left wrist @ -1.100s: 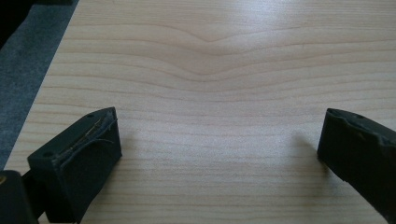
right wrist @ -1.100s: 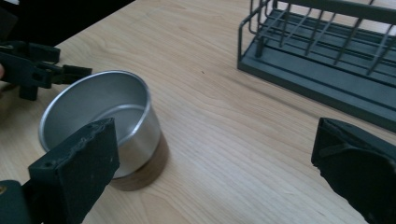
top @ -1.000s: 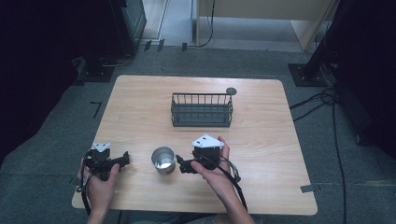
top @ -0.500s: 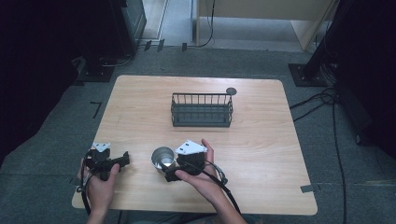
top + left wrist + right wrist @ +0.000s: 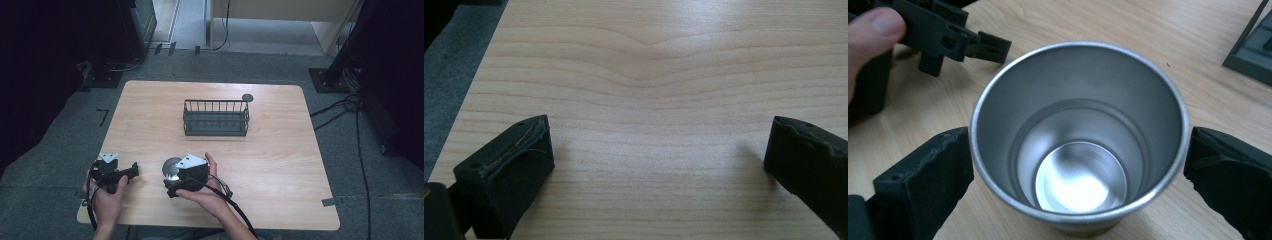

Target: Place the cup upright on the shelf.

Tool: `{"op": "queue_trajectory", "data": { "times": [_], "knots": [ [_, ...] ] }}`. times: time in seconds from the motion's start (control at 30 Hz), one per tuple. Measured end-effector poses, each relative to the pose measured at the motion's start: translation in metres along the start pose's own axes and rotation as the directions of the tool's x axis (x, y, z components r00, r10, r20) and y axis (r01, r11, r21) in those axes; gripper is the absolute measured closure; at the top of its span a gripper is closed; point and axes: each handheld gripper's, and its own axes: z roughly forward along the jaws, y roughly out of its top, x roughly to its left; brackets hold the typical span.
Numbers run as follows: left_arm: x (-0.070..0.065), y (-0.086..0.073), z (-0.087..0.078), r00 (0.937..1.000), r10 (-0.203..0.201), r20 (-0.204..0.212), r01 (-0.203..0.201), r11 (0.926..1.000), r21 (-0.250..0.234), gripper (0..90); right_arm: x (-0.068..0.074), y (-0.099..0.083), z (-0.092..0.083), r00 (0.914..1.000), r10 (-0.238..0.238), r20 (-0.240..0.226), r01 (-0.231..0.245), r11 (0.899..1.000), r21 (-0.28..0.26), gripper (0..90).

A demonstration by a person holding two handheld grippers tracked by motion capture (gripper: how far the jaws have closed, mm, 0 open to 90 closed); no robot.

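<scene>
A shiny steel cup (image 5: 1078, 150) stands upright and empty on the wooden table (image 5: 280, 160); from above the cup (image 5: 170, 167) shows near the front, left of centre. My right gripper (image 5: 1078, 165) is open, with one jaw on each side of the cup at its rim; whether the pads press on it I cannot tell. In the high view the right gripper (image 5: 172, 181) is held from the right by a hand. My left gripper (image 5: 131, 171) rests at the front left, open over bare wood (image 5: 659, 160).
A dark wire basket (image 5: 216, 120) stands empty at the table's middle back, with a small dark disc (image 5: 247, 97) behind its right end. The basket's corner (image 5: 1250, 50) shows at the right gripper view's upper right. Cables trail off the front edge.
My right gripper has moved left from beside the cup until its jaws straddle the cup. The left gripper has stayed put.
</scene>
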Motion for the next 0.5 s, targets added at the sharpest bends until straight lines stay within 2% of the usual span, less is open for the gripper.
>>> {"op": "queue_trajectory", "data": {
  "times": [0.2, 0.23, 0.33, 0.37, 0.4, 0.5],
  "knots": [
    [0.0, 0.0, 0.0, 1.0, 0.002, 0.0, -0.002, 1.0, 0.002, 0.0, 0.002, -0.002, 0.009, 0.9993, -0.024, 0.028, 0.024, 1.0, 0.004, 0.5],
    [0.0, 0.0, 0.0, 1.0, 0.002, 0.0, -0.002, 1.0, 0.001, 0.0, 0.004, -0.003, 0.012, 0.9982, -0.039, 0.047, 0.038, 0.999, 0.013, 5.3],
    [0.0, 0.0, 0.0, 1.0, 0.001, -0.001, -0.001, 1.0, 0.001, 0.0, 0.006, -0.004, 0.016, 0.9971, -0.047, 0.06, 0.046, 0.999, 0.01, 13.9],
    [0.0, 0.0, 0.0, 1.0, 0.001, -0.001, -0.001, 1.0, 0.001, 0.0, 0.006, -0.004, 0.016, 0.9971, -0.047, 0.06, 0.046, 0.999, 0.01, 13.9],
    [0.0, 0.0, 0.0, 1.0, 0.002, 0.0, -0.002, 1.0, 0.001, 0.0, 0.008, -0.005, 0.018, 0.9954, -0.062, 0.073, 0.061, 0.998, 0.011, 17.5],
    [0.0, 0.0, 0.0, 1.0, 0.002, -0.001, -0.002, 1.0, 0.001, 0.0, 0.009, -0.005, 0.017, 0.9939, -0.078, 0.078, 0.078, 0.997, 0.008, 18.0]
  ]
}}
